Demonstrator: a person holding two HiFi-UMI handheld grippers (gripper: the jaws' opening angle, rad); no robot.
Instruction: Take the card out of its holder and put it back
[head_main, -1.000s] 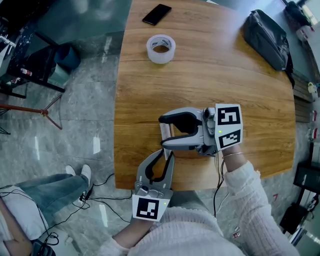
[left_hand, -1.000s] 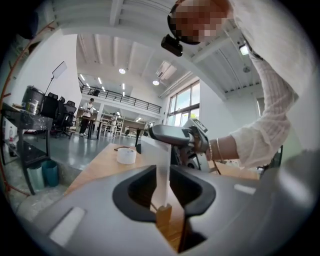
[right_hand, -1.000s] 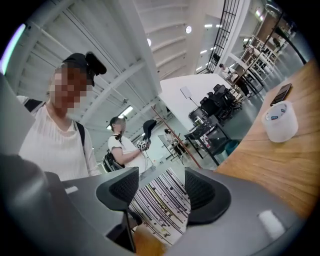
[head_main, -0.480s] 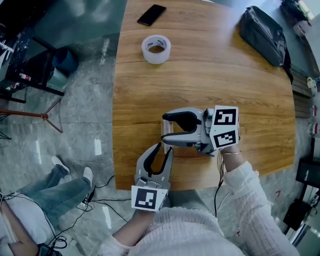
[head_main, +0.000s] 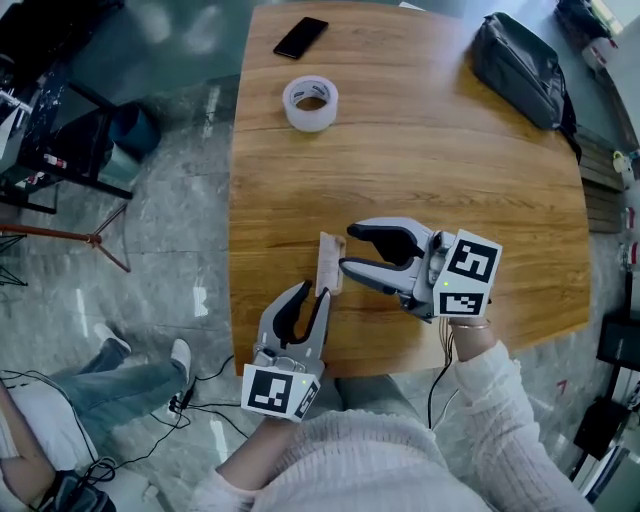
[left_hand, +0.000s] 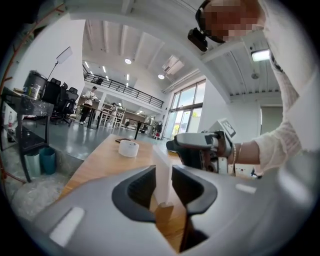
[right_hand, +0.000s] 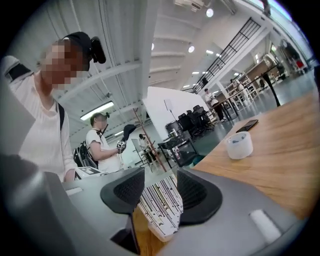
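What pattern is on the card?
The card has thin black stripes on white, clearest in the right gripper view.

head view: steeply down on wooden table. gripper views: low, crossing at card close ahead; all share tape roll.

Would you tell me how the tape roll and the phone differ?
The tape roll is a pale, thick ring; the phone is a flat black slab. The phone lies by the far edge, the tape roll farther in. Both rest on the wooden table.
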